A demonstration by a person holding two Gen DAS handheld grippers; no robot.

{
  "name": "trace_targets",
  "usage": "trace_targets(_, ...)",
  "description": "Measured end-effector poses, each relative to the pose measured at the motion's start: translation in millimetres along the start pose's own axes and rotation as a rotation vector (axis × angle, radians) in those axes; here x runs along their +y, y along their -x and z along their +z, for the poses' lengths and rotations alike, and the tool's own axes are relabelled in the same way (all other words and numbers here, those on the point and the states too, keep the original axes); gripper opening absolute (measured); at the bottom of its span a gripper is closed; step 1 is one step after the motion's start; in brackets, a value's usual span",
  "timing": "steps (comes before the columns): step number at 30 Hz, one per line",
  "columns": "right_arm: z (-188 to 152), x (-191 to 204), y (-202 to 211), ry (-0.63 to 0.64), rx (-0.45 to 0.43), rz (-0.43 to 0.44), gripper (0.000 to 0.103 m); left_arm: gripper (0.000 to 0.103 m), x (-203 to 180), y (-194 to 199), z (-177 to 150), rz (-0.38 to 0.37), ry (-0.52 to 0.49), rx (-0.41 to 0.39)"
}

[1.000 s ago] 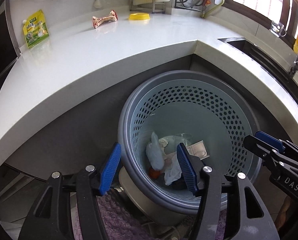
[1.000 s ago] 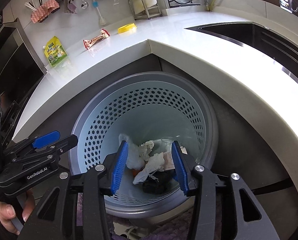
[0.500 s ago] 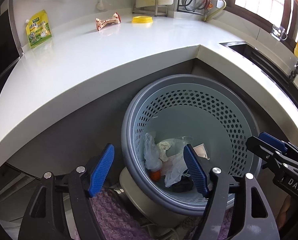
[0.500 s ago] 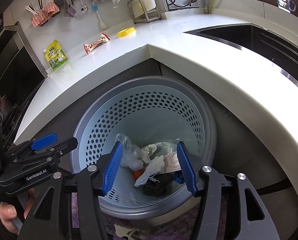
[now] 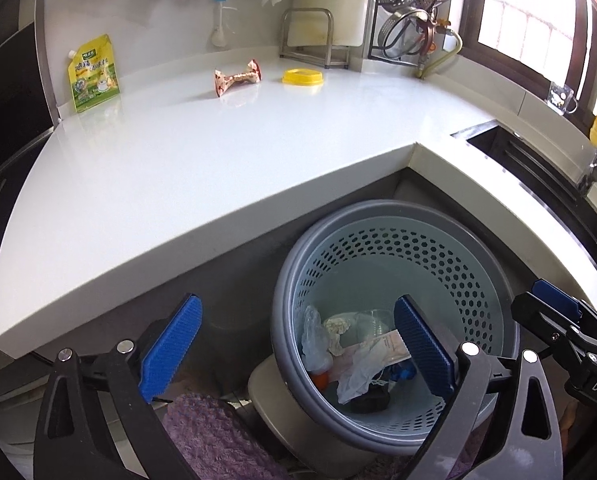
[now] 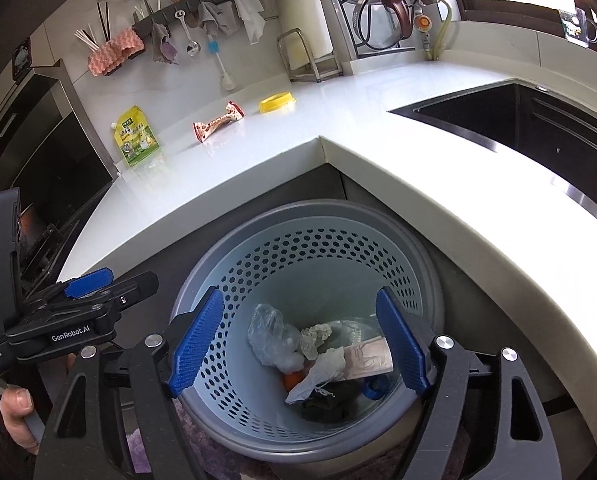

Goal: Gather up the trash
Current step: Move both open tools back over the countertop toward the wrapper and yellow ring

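The trash (image 6: 318, 356) lies low in the basket (image 6: 310, 224). Both tools, left (image 5: 298, 348) and right (image 6: 298, 344), have just been opening wide, holding nothing. The wrapper (image 5: 237, 78) (upper surface (image 5: 226, 152)) is far; reaching could bump the basket.

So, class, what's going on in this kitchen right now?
A person holds two grippers above a perforated bin already holding trash. The left gripper and right gripper have just been opening and hold nothing. A twisted wrapper, a green pouch and a yellow lid lie on the counter.
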State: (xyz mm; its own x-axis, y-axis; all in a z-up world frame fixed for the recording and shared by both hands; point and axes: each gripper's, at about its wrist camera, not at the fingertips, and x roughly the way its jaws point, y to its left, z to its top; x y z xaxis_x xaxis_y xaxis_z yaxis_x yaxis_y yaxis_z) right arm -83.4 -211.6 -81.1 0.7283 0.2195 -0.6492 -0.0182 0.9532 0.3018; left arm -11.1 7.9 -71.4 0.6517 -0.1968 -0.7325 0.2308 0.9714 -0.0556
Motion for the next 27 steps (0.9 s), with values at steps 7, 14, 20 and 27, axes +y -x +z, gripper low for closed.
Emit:
trace_targets(7,38,5,-6,0.050,-0.080,-0.035,0.080,0.097,14,10,42,0.039,0.017,-0.107)
trace_targets(14,76,7,-29,0.037,-0.110,-0.017,0.080,0.097,21,-4,88,0.060,0.036,-0.151)
trace_targets(20,112,18,-46,0.101,-0.139,-0.025,0.084,0.097,29,-18,122,0.084,0.041,-0.187)
trace_targets(27,150,24,-74,0.139,-0.141,0.004,0.084,0.097,40,-41,152,0.108,0.052,-0.178)
